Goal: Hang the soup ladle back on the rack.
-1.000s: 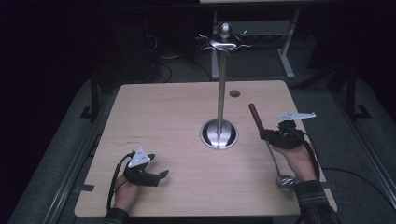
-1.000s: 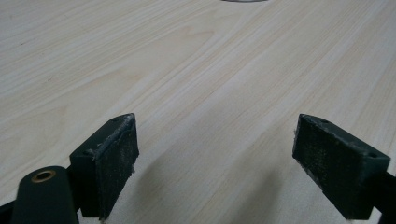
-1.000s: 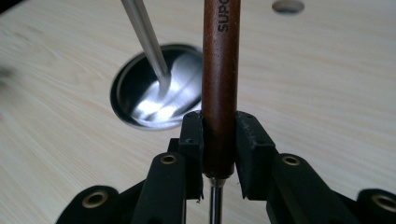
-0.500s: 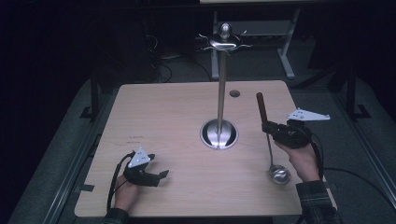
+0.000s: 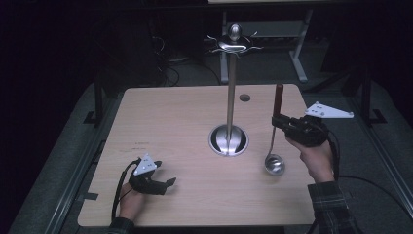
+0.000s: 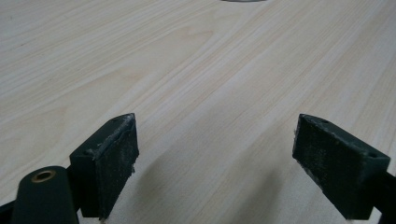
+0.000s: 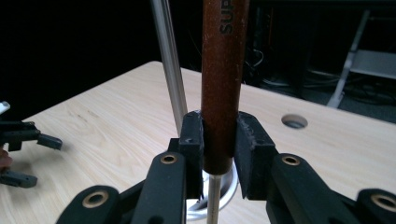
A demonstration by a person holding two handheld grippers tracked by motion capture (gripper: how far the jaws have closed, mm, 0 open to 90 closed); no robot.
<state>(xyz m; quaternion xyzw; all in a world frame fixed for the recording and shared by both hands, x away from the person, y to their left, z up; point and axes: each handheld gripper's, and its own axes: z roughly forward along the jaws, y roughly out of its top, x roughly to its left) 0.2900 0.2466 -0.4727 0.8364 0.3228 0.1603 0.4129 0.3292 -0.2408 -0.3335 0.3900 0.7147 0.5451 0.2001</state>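
A ladle (image 5: 278, 100) with a brown wooden handle and a steel bowl (image 5: 274, 165) hangs nearly upright at the table's right side. My right gripper (image 5: 278, 122) is shut on the lower end of that handle (image 7: 223, 70), with the pads (image 7: 193, 135) pressing it from both sides. The bowl dangles low, close to the tabletop. A steel stand (image 5: 232, 97) with hooks at its top (image 5: 234, 45) rises from a round base (image 5: 228, 140) at the table's middle, left of the ladle. My left gripper (image 5: 169, 184) rests open near the front left, its jaws (image 6: 215, 154) wide apart over bare wood.
The light wooden table (image 5: 165, 126) has a small round hole (image 5: 245, 97) near its far edge, also seen in the right gripper view as the hole (image 7: 294, 121). Dark floor, cables and a metal frame (image 5: 297, 53) lie beyond the table.
My right gripper has risen with the ladle, whose handle swung from slanted to nearly upright; the bowl moved left and away from the front edge. The left gripper has stayed put.
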